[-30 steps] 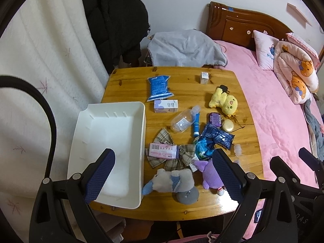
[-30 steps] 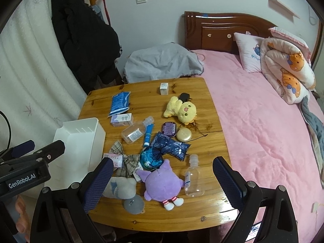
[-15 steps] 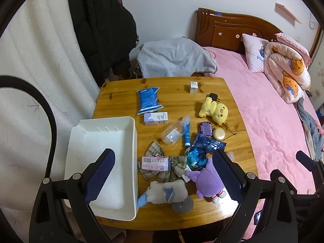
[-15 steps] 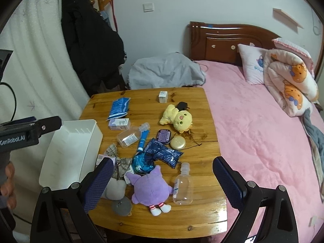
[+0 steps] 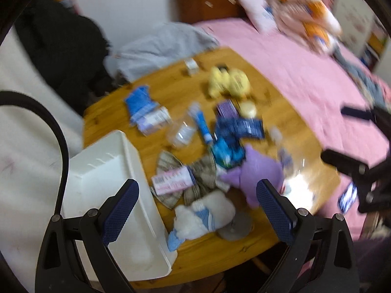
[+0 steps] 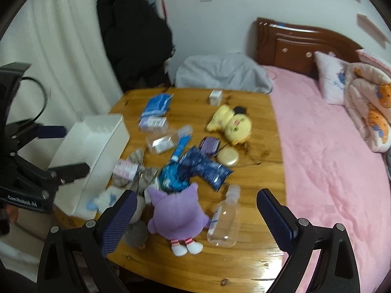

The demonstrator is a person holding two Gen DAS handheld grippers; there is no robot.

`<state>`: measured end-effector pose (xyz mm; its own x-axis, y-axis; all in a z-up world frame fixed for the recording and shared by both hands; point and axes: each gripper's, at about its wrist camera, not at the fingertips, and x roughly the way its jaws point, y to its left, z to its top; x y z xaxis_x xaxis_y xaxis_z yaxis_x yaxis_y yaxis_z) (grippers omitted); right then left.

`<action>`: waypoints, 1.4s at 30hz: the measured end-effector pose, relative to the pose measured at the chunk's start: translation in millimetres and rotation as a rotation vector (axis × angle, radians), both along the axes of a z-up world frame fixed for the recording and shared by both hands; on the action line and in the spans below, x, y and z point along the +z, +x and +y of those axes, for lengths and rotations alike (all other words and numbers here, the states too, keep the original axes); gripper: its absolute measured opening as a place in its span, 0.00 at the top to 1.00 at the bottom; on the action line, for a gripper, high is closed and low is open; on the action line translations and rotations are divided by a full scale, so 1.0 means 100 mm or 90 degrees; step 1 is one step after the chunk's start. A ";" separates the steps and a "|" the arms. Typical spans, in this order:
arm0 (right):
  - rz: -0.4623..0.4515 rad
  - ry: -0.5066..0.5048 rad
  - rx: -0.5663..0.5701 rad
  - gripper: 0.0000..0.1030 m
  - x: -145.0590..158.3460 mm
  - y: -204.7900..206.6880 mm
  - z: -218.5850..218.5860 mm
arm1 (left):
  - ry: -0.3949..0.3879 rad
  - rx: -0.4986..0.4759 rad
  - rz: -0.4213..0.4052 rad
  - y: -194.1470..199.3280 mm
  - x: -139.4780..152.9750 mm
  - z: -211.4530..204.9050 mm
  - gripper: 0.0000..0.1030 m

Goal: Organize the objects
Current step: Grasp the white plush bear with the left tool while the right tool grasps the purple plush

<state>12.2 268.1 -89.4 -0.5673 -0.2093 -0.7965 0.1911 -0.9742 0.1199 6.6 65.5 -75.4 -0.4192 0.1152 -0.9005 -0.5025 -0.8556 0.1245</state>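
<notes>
Both grippers point(image 6: 195, 217) lower, nearer purple plush point(image 6: 177, 216).

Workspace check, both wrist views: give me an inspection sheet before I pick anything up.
Surface: round wooden table, crowded.
Job's things: white plastic bin at the table's left edge, nothing seen inside; purple plush toy nearest; clear plastic bottle lying beside it; yellow plush chick; gold round compact; dark blue foil packet; blue tube.
Clutter: plaid fabric bow under a pink-labelled box.
Grippers: left gripper and right gripper above the near edge, jaws wide, holding nothing.
Cables: black cable arcs by the left gripper.
Surroundings: pink bed, white curtain. The left view is blurred.
</notes>
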 end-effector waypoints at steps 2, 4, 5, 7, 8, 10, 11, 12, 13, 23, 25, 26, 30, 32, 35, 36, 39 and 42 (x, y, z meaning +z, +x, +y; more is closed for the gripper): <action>-0.012 0.003 0.026 0.04 -0.18 0.00 -0.05 | -0.026 -0.044 -0.022 0.02 -0.22 0.03 0.05; -0.022 0.006 0.046 0.04 -0.32 -0.01 -0.08 | -0.050 -0.082 -0.048 0.04 -0.42 0.05 0.05; -0.026 0.005 0.056 0.04 -0.40 -0.02 -0.10 | -0.055 -0.094 -0.058 0.05 -0.49 0.06 0.05; -0.039 0.004 0.074 0.04 -0.55 -0.04 -0.13 | -0.072 -0.123 -0.088 0.05 -0.68 0.08 0.05; -0.046 0.002 0.083 0.04 -0.63 -0.06 -0.15 | -0.078 -0.133 -0.098 0.06 -0.74 0.08 0.05; -0.059 0.003 0.101 0.04 -0.78 -0.10 -0.20 | -0.099 -0.161 -0.111 0.06 -0.90 0.08 0.05; -0.062 0.005 0.108 0.04 -0.82 -0.12 -0.21 | -0.108 -0.166 -0.115 0.05 -0.95 0.08 0.05; -0.066 0.008 0.118 0.04 -0.88 -0.14 -0.24 | -0.118 -0.171 -0.124 0.04 -1.01 0.07 0.06; -0.069 0.012 0.128 0.04 -0.93 -0.16 -0.28 | -0.123 -0.178 -0.140 0.02 -1.08 0.07 0.06; -0.089 0.063 0.218 0.04 -1.31 -0.27 -0.59 | -0.149 -0.200 -0.213 -0.09 -1.44 -0.04 0.06; -0.094 0.070 0.228 0.04 -1.35 -0.29 -0.62 | -0.132 -0.199 -0.232 -0.11 -1.48 -0.07 0.06; -0.097 0.071 0.233 0.04 -1.37 -0.30 -0.64 | -0.124 -0.200 -0.240 -0.12 -1.49 -0.07 0.06; -0.102 0.086 0.250 0.04 -1.43 -0.33 -0.69 | -0.147 -0.242 -0.250 -0.07 -1.55 -0.04 0.06; -0.101 0.090 0.257 0.04 -1.45 -0.34 -0.70 | -0.171 -0.266 -0.247 -0.02 -1.59 -0.01 0.06; -0.102 0.094 0.267 0.04 -1.45 -0.36 -0.71 | -0.199 -0.297 -0.235 0.07 -1.63 0.03 0.11; -0.102 0.095 0.268 0.04 -1.46 -0.37 -0.71 | -0.202 -0.303 -0.233 0.09 -1.63 0.04 0.13; -0.104 0.107 0.272 0.07 -1.47 -0.38 -0.73 | -0.204 -0.309 -0.233 0.15 -1.63 0.06 0.16; -0.100 0.122 0.275 0.14 -1.48 -0.36 -0.76 | -0.198 -0.297 -0.259 0.17 -1.64 0.06 0.17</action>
